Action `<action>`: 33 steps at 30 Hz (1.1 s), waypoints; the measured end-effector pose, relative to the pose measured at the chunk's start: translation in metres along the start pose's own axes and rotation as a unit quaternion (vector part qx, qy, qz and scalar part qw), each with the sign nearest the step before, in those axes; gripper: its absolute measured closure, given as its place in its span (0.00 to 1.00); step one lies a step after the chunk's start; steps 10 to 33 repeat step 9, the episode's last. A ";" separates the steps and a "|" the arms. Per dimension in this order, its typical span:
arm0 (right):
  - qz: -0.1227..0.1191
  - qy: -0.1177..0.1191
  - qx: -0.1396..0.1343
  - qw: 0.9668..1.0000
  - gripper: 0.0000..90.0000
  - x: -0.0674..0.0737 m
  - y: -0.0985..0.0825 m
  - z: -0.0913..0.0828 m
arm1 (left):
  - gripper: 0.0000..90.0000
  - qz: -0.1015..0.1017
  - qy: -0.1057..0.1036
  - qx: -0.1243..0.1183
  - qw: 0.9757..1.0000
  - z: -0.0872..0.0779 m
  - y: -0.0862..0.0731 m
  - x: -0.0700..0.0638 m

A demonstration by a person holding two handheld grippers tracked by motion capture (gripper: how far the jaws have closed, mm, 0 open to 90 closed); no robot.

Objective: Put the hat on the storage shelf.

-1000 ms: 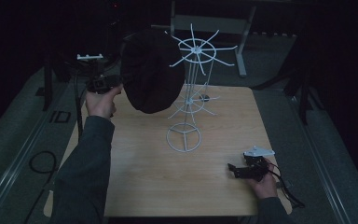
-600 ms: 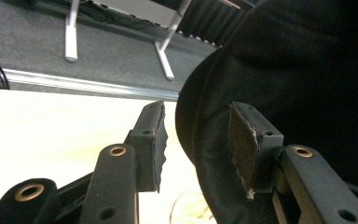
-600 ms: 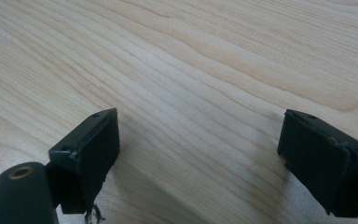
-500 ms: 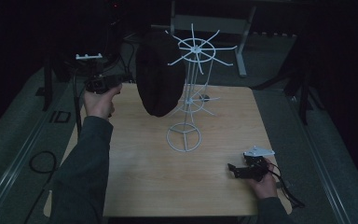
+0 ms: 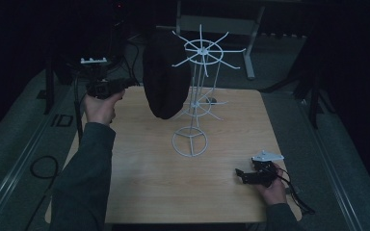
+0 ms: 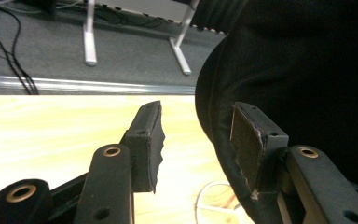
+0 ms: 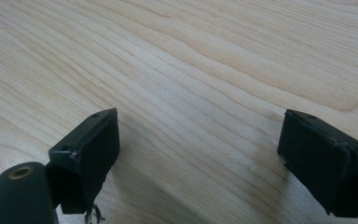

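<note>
Tabletop point(image 5: 139, 192) with 1 white wire rack point(image 5: 195, 101), 1 black hat point(image 5: 166, 77) hanging, 2 tongs, left point(image 5: 125, 84) just opening, right point(image 5: 241, 174) open

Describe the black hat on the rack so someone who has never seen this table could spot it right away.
On the light wooden table stands a tall white wire rack with spoke-like arms. The black fabric hat hangs from a top spoke on the rack's left side, beside the left gripper, whose jaws have just been opening. It is the one dark, soft, rounded thing there.

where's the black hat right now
In the high view the black hat hangs on the left side of the white wire rack, above the table's far edge, just right of the left gripper.
</note>
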State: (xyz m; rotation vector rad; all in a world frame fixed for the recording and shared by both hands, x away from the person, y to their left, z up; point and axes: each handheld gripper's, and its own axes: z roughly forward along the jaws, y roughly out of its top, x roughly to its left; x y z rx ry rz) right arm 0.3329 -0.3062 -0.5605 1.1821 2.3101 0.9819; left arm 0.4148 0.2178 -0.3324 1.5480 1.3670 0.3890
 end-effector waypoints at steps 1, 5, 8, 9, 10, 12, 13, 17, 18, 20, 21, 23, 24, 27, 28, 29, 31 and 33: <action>0.000 0.000 0.000 1.000 0.14 0.000 0.000 0.000 | 0.60 0.006 0.005 0.000 1.000 -0.001 0.000 -0.001; 0.000 0.000 0.000 1.000 0.14 0.000 0.000 0.000 | 0.59 0.027 0.022 0.002 0.999 -0.007 -0.003 -0.004; 0.000 0.000 0.000 1.000 0.14 0.000 0.000 0.000 | 0.59 0.043 0.028 0.007 0.999 -0.009 -0.005 -0.006; 0.000 0.000 0.000 1.000 0.14 0.000 0.000 0.000 | 0.59 0.047 0.030 0.007 0.998 -0.010 -0.007 -0.007; 0.000 0.000 0.000 1.000 0.14 0.000 0.000 0.000 | 0.59 0.047 0.030 0.007 0.998 -0.010 -0.007 -0.007; 0.000 0.000 0.000 1.000 0.14 0.000 0.000 0.000 | 0.59 0.047 0.030 0.007 0.998 -0.010 -0.007 -0.007; 0.000 0.000 0.000 1.000 0.14 0.000 0.000 0.000 | 0.59 0.047 0.030 0.007 0.998 -0.010 -0.007 -0.007; 0.000 0.000 0.000 1.000 0.14 0.000 0.000 0.000 | 0.59 0.047 0.030 0.007 0.998 -0.010 -0.007 -0.007; 0.000 0.000 0.000 1.000 0.14 0.000 0.000 0.000 | 0.59 0.047 0.030 0.007 0.998 -0.010 -0.007 -0.007; 0.000 0.000 0.000 1.000 0.14 0.000 0.000 0.000 | 0.59 0.047 0.030 0.007 0.998 -0.010 -0.007 -0.007; 0.000 0.000 0.000 1.000 0.14 0.000 0.000 0.000 | 0.59 0.047 0.030 0.007 0.998 -0.010 -0.007 -0.007; 0.000 0.000 0.000 1.000 0.14 0.000 0.000 0.000 | 0.59 0.047 0.030 0.007 0.998 -0.010 -0.007 -0.007; 0.000 0.000 0.000 1.000 0.14 0.000 0.000 0.000 | 0.59 0.047 0.030 0.007 0.998 -0.010 -0.007 -0.007; 0.000 0.000 0.000 1.000 0.14 0.000 0.000 0.000 | 0.59 0.047 0.030 0.007 0.998 -0.010 -0.007 -0.007; 0.000 0.000 0.000 1.000 0.14 0.000 0.000 0.000 | 0.59 0.047 0.030 0.007 0.998 -0.010 -0.007 -0.007; 0.000 0.000 0.000 1.000 0.14 0.000 0.000 0.000 | 0.59 0.047 0.030 0.007 0.998 -0.010 -0.007 -0.007; 0.000 0.000 0.000 1.000 0.14 0.000 0.000 0.000 | 0.59 0.047 0.030 0.007 0.998 -0.010 -0.007 -0.007; 0.000 0.000 0.000 1.000 0.14 0.000 0.000 0.000 | 0.59 0.047 0.030 0.007 0.998 -0.010 -0.007 -0.007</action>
